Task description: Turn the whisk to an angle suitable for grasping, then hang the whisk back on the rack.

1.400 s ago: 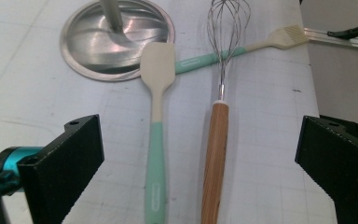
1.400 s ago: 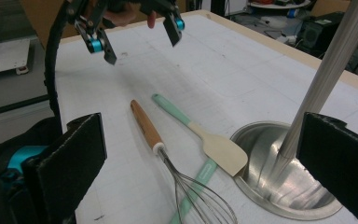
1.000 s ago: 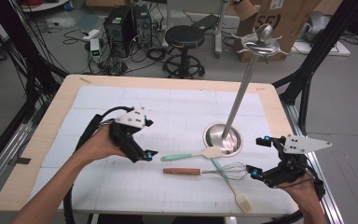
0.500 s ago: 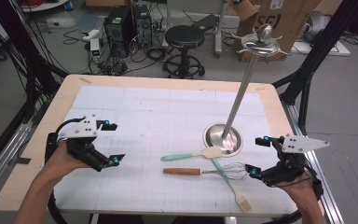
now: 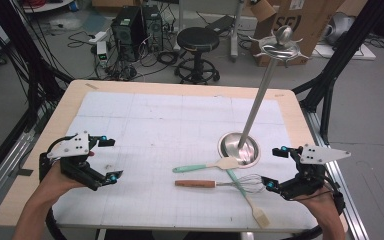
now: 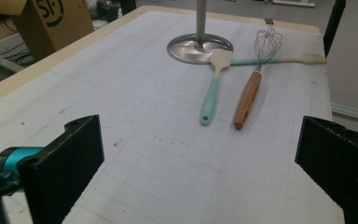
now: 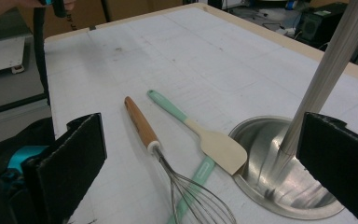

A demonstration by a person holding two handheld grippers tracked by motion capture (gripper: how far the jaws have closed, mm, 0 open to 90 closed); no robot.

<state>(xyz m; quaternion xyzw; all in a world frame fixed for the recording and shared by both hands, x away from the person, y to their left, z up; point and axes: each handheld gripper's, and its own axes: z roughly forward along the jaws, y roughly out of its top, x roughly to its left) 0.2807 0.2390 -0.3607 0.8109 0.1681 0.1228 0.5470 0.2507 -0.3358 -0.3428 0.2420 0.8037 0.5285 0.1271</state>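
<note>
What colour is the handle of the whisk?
The whisk handle is orange-brown wood, clearest in the right gripper view.

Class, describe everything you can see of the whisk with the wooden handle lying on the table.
The whisk lies flat on the white gridded mat, near the right gripper. It has a smooth reddish-brown wooden handle, a short pale collar, and a balloon of thin metal wires. Its wires cross over the mint handle of a wooden-tipped spatula. A second mint-handled spatula lies beside it, apart. Neither gripper touches it.
</note>
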